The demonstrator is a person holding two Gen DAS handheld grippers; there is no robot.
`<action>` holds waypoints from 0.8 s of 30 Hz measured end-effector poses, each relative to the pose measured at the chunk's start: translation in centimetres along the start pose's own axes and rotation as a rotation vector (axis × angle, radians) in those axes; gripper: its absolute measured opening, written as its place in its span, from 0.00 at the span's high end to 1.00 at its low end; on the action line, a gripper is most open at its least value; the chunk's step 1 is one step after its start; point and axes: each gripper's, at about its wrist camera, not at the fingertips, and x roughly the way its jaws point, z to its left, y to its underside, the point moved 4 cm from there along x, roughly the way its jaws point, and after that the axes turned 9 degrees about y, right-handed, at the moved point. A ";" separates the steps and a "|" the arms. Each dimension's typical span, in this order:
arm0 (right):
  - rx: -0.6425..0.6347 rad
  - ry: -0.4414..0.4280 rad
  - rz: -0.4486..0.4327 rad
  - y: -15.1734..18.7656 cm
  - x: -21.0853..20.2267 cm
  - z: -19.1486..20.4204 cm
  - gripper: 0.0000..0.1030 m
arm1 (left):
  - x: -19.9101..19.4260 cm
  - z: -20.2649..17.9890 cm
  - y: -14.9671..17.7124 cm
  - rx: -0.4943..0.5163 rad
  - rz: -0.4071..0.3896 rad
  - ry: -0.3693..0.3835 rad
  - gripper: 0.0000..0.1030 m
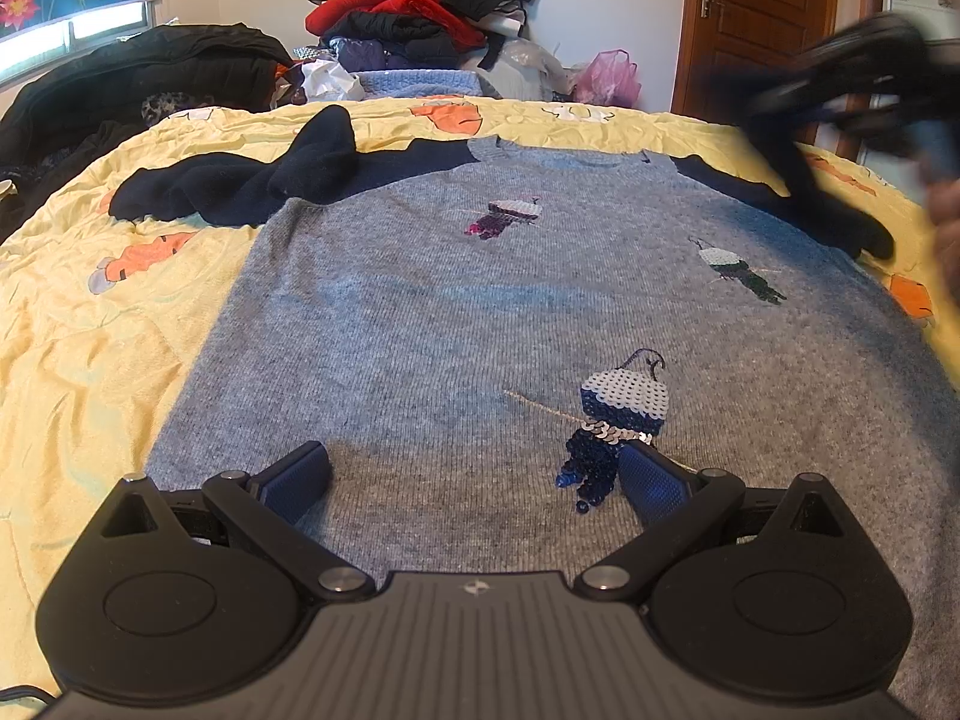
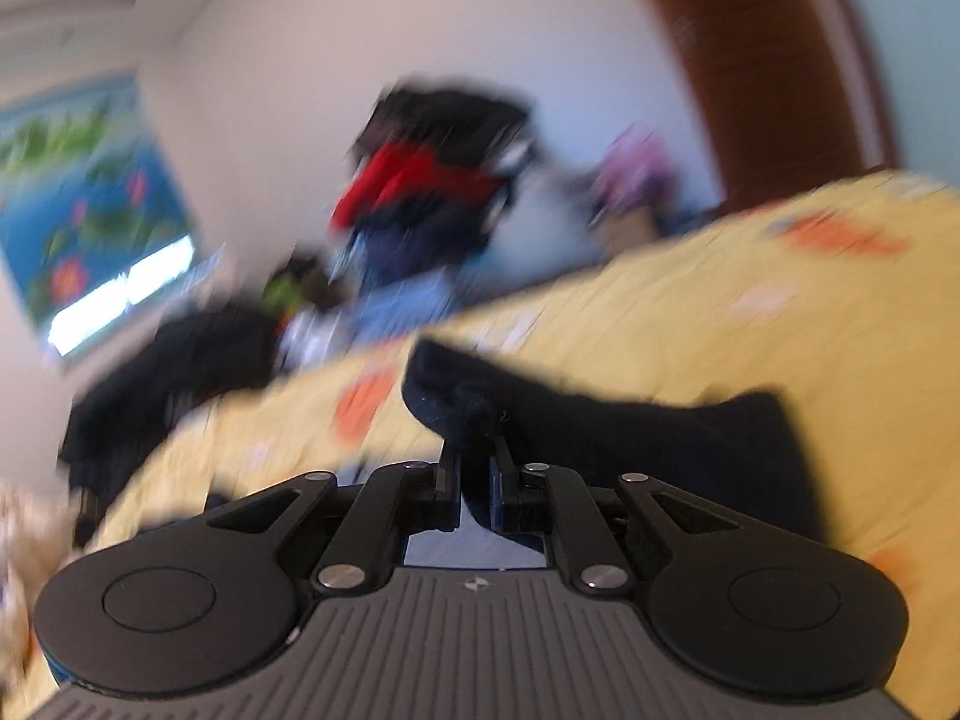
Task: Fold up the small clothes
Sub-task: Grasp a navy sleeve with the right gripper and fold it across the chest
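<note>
Sweater: a grey sweater (image 1: 480, 312) with dark sleeves is spread flat on the bed (image 1: 78, 360), neck toward 12 o'clock, sequin figures on its front.
Left sleeve: the dark sleeve (image 1: 240, 186) is seen bunched on the yellow bedspread at 10 o'clock of the sweater.
Left tongs: the left tongs (image 1: 474, 480) are spread wide over the sweater's hem; nothing is gripped between them.
Right tongs: the right tongs (image 2: 477, 480) are clenched on the dark right sleeve (image 2: 600, 420), which is lifted off the bedspread; the view is blurred.
Right tongs from the left camera: shown as a dark blur at 2 o'clock.
Background: a clothes pile (image 1: 420, 6) is stacked at 12 o'clock; a wooden door (image 1: 756, 18) stands at 1 o'clock.
</note>
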 end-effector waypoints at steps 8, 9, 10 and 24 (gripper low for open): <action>-0.002 0.018 0.157 5.8 2.2 4.3 0.59 | -0.2 0.0 0.1 0.014 0.001 0.011 0.00; 0.035 -0.003 0.134 5.9 1.1 3.5 0.56 | -0.3 -0.1 0.0 0.021 0.005 0.019 0.00; 0.063 -0.017 0.107 6.2 0.3 2.5 0.56 | -0.4 0.0 -0.4 0.020 0.002 0.045 0.00; 0.243 0.010 0.099 10.0 -3.6 -6.3 0.50 | 12.1 -0.1 -12.6 -0.556 0.098 0.658 0.00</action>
